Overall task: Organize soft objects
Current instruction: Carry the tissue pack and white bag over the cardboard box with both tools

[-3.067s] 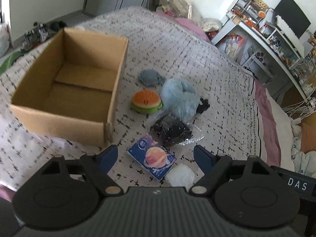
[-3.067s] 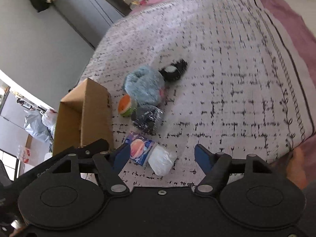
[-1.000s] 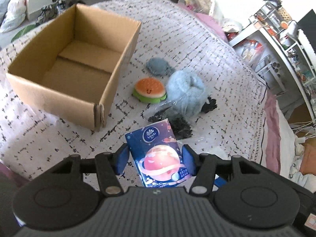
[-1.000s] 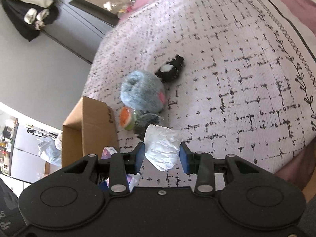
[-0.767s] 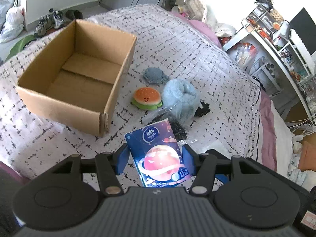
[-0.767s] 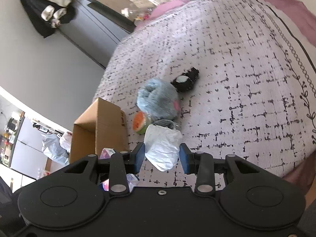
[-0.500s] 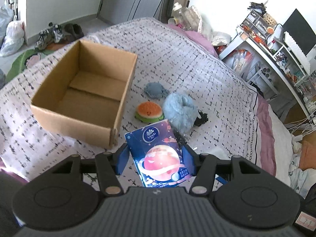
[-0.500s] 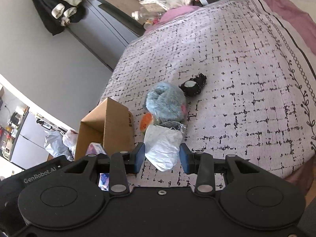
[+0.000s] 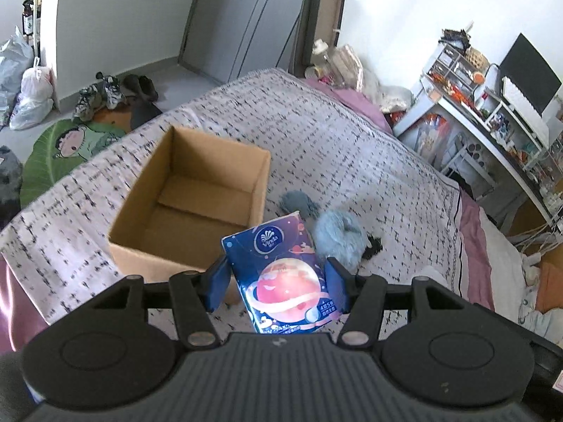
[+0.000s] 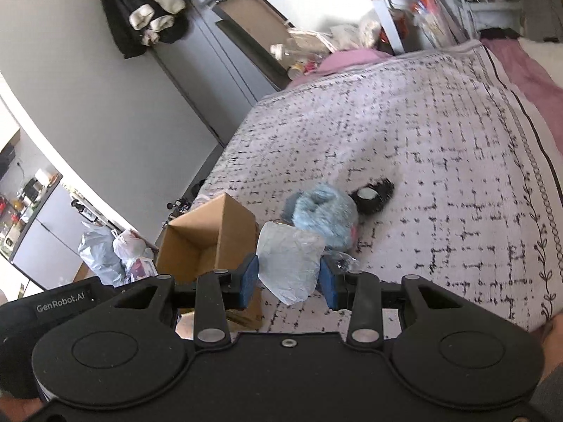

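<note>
left gripper [image 9: 279,283] fingers clamp a blue tissue pack [image 9: 283,277]; right gripper [image 10: 288,279] fingers pinch a white plastic bag [image 10: 286,263], above the bed's [image 10: 440,161] cardboard box [image 9: 197,211].

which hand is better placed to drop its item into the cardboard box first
Probably the left. Its gripper, shut on the blue tissue pack, hangs beside the open brown cardboard box; the right gripper with its white plastic packet seems farther off.
</note>
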A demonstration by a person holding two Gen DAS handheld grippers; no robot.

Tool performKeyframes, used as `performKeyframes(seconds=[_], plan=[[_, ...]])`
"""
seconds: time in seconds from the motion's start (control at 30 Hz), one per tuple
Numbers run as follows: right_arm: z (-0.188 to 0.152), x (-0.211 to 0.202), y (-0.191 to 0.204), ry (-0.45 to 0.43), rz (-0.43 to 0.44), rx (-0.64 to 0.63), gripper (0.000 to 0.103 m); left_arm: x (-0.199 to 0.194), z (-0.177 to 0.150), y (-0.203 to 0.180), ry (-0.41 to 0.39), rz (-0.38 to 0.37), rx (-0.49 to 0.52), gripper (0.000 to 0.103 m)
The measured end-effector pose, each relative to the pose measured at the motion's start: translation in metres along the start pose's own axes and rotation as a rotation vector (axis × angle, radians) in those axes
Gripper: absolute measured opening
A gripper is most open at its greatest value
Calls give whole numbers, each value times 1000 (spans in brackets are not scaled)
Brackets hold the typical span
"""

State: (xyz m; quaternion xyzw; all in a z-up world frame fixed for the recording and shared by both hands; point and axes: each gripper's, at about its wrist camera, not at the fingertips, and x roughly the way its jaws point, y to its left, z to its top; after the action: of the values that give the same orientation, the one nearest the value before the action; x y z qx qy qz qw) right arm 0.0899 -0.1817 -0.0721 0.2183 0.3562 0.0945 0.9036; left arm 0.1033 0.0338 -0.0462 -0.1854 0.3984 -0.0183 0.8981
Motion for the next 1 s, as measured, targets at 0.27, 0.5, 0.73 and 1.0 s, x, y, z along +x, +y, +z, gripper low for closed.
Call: performKeyframes(seconds=[0.27, 0.5, 0.73, 1.0], plan=[[7, 6, 32, 2, 38, -55, 38, -7, 18, 17, -36, 0, 14, 57], [9, 19, 59, 27, 29, -79, 38, -4, 28, 34, -43, 6, 16, 57], [12, 37, 84, 55, 37, -76, 38, 4, 39, 51, -40, 17, 16, 57], [2, 66, 104, 74, 49, -45, 38, 21, 49, 69, -26, 37, 16, 57]])
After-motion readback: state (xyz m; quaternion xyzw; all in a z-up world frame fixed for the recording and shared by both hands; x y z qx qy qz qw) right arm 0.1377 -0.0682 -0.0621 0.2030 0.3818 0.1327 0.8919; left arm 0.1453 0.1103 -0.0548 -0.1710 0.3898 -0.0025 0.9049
